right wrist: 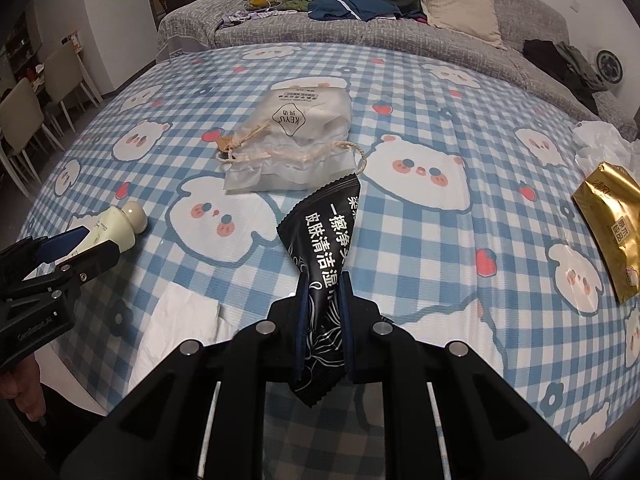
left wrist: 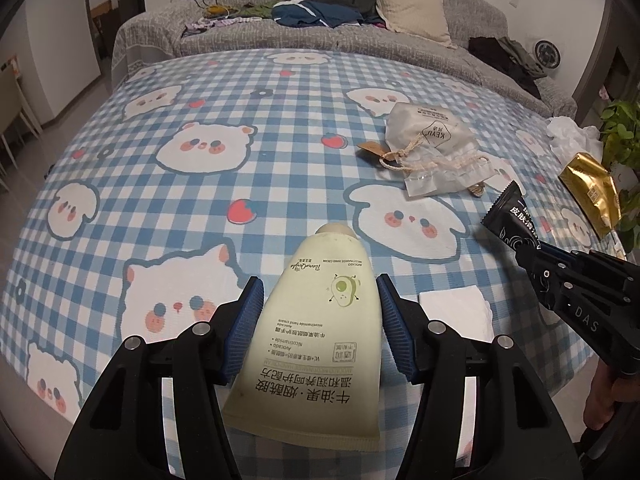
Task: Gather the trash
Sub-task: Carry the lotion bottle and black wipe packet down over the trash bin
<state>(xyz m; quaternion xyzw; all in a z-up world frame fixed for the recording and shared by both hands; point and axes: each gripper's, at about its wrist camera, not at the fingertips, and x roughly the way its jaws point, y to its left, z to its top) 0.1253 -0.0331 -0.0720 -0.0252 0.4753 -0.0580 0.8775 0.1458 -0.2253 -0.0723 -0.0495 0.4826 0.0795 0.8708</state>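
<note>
- My left gripper (left wrist: 320, 320): jaws clamped mid-width on cream tube (left wrist: 316, 320), cap fwd.
- My right gripper (right wrist: 323, 320): jaws pinched tight on black wipe sachet (right wrist: 326, 240), above tabletop (right wrist: 440, 240).

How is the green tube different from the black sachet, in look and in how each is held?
The green tube is pale, thick and plump; the black sachet is dark, thin and creased. The left gripper stands wide around the tube; the right gripper pinches the sachet nearly shut. Both are gripped.
</note>
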